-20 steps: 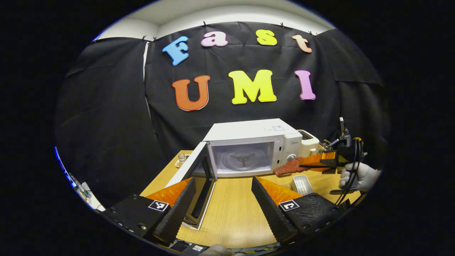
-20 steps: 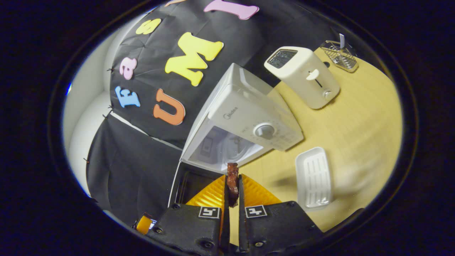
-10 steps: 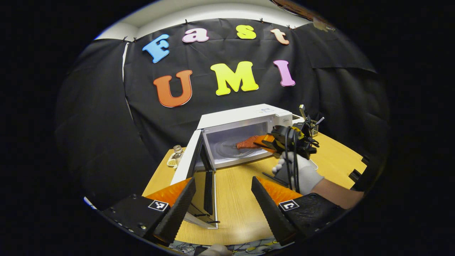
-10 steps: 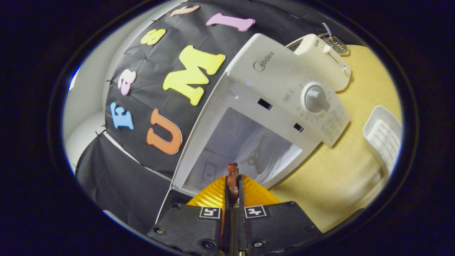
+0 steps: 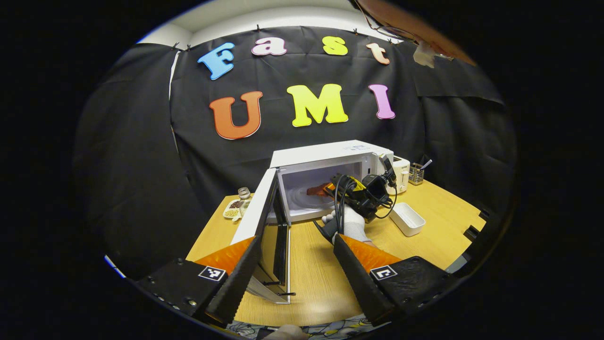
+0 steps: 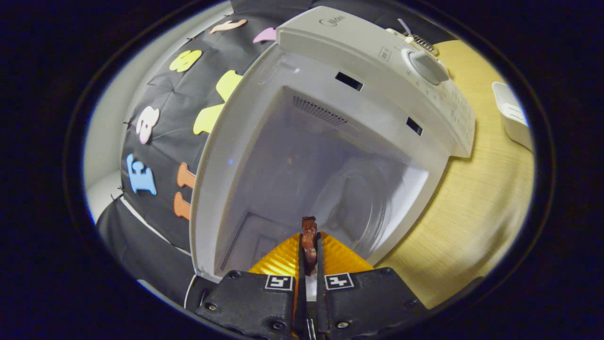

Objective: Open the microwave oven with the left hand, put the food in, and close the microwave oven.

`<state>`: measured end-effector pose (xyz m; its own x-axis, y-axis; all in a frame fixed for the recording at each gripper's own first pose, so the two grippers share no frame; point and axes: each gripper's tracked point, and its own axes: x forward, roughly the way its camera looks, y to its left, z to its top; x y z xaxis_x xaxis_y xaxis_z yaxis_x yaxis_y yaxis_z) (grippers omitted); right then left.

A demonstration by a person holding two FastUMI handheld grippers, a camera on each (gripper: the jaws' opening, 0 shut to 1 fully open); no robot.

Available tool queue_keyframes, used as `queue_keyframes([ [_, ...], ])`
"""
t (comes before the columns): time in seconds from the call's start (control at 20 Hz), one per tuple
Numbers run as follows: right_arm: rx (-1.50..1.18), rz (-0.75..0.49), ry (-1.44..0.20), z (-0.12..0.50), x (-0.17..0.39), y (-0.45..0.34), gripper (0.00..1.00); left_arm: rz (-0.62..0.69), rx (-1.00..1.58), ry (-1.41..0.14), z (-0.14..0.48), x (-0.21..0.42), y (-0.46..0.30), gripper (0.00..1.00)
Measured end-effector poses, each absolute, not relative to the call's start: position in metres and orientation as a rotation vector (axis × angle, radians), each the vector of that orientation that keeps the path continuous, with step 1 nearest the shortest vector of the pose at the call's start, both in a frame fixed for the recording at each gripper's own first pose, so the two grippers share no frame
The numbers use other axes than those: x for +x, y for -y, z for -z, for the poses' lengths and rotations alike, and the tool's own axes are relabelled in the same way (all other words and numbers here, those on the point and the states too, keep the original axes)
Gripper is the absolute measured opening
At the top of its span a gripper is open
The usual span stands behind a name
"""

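Right gripper fingers pinched narrow on food, dark red strip. Strip's long axis runs along fingers, free end pointing 12 o'clock into open microwave cavity. In left gripper view, food sits inside cavity, door swung open at 9 o'clock. Left gripper spread wide, holding nothing, over table.
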<state>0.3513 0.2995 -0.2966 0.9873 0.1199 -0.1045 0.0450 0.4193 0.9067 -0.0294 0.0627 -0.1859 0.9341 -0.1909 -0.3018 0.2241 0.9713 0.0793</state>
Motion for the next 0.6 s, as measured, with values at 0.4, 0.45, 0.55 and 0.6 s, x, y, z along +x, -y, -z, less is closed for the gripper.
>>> queue_keyframes([
  [0.4, 1.065, 0.004, -0.169, 0.321, 0.385, -0.297, 0.11, 0.244, 0.145, -0.302, 0.195, -0.017, -0.055, 0.95],
  [0.45, 1.044, 0.003, -0.171, 0.322, 0.384, -0.298, 0.12, 0.243, 0.145, -0.301, 0.194, -0.017, -0.055, 0.95],
  [0.55, 0.981, 0.008, -0.175, 0.326, 0.384, -0.299, 0.13, 0.245, 0.138, -0.296, 0.193, -0.014, -0.054, 0.95],
  [0.6, 0.944, 0.008, -0.176, 0.328, 0.385, -0.299, 0.16, 0.246, 0.136, -0.302, 0.194, -0.013, -0.054, 0.95],
])
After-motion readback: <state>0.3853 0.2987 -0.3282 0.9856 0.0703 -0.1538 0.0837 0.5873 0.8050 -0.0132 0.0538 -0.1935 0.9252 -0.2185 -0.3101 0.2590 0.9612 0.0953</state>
